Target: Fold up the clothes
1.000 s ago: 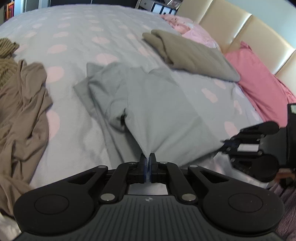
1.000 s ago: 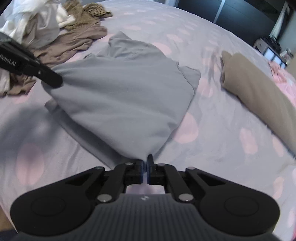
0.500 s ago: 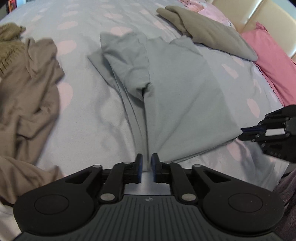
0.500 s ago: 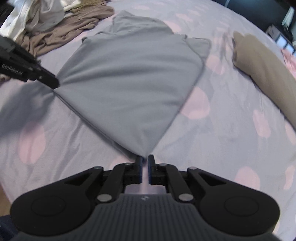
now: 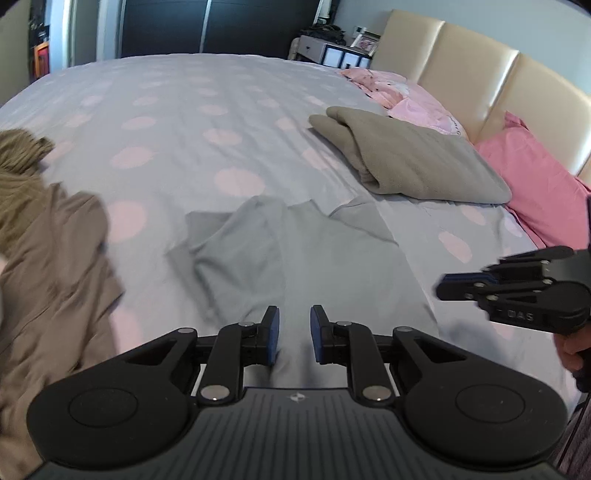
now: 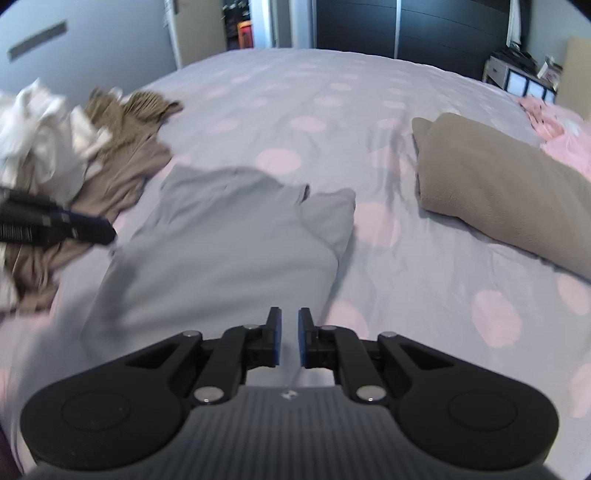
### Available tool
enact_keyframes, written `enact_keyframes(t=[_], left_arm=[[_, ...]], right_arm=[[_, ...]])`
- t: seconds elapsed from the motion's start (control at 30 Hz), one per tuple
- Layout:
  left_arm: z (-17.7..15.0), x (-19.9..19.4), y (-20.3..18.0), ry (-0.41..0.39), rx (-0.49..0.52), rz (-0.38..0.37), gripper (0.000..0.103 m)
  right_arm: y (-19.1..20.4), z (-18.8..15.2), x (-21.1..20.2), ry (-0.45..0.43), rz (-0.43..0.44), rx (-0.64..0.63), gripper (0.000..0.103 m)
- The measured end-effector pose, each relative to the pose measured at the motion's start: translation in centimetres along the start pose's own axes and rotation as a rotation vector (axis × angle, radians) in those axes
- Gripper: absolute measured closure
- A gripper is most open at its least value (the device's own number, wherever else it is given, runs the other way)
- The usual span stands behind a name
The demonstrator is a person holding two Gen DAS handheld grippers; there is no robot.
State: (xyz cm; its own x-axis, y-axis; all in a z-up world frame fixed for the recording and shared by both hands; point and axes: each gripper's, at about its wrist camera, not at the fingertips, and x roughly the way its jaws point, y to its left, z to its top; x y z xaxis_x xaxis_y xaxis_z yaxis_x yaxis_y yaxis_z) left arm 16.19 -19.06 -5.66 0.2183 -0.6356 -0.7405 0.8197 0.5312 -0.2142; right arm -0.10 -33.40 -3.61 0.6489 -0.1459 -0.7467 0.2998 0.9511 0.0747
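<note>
Grey shirt (image 5: 295, 258) beneath parted hand-held gripper (image 5: 294, 334)

My left wrist view looks low along the left tool (image 5: 294, 334) across the bed (image 5: 207, 107) toward the headboard (image 5: 476, 70). My right wrist view looks along the right tool (image 6: 287, 336) toward the wardrobe (image 6: 413, 26). Both sit close above the grey shirt (image 5: 314, 258) (image 6: 229, 236). Shared: shirt, folded blanket (image 5: 410, 162) (image 6: 506, 195), and each view's opposite tool.
</note>
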Motion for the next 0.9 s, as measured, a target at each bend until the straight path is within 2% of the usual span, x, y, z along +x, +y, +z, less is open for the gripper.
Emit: enact_keyframes(t=[0.1,0.17,0.33,0.5,0.57,0.63,0.77,0.83,0.9], left_arm=[[0.1,2.6,0.1,0.024,-0.005,0.014,0.092],[-0.4,3.9,0.8,0.055,0.005,0.061,0.101],[-0.9,5.4,2.1,0.091,0.000,0.071,0.101],[-0.2,4.0,2.2,0.062,-0.020,0.047,0.101],[0.6,3.1,2.0,0.010,-0.007,0.047,0.101],[1.6,2.7,1.9,-0.043,0.013,0.058,0.101],[3.4,4.4,2.2,-0.070,-0.006,0.058,0.101],[3.9,6.0,2.3,-0.052,-0.009,0.071,0.101],[3.9,7.4,3.1,-0.029,-0.031,0.105,0.101]], right_arm=[[-0.1,0.8,2.3,-0.019,0.026,0.015,0.092],[0.0,0.9,4.0,-0.005,0.030,-0.007,0.093],[-1.5,0.3,7.5,0.039,0.032,-0.014,0.103],[-2.5,1.4,6.8,0.015,0.046,0.063,0.103],[-2.7,1.9,6.1,-0.020,0.039,0.073,0.103],[-2.6,2.7,5.6,-0.061,0.011,0.049,0.096],[-3.3,4.2,6.5,-0.083,0.021,0.103,0.096],[-3.6,4.7,7.6,-0.072,0.033,0.141,0.096],[-3.6,4.9,9.0,-0.048,0.012,0.128,0.096]])
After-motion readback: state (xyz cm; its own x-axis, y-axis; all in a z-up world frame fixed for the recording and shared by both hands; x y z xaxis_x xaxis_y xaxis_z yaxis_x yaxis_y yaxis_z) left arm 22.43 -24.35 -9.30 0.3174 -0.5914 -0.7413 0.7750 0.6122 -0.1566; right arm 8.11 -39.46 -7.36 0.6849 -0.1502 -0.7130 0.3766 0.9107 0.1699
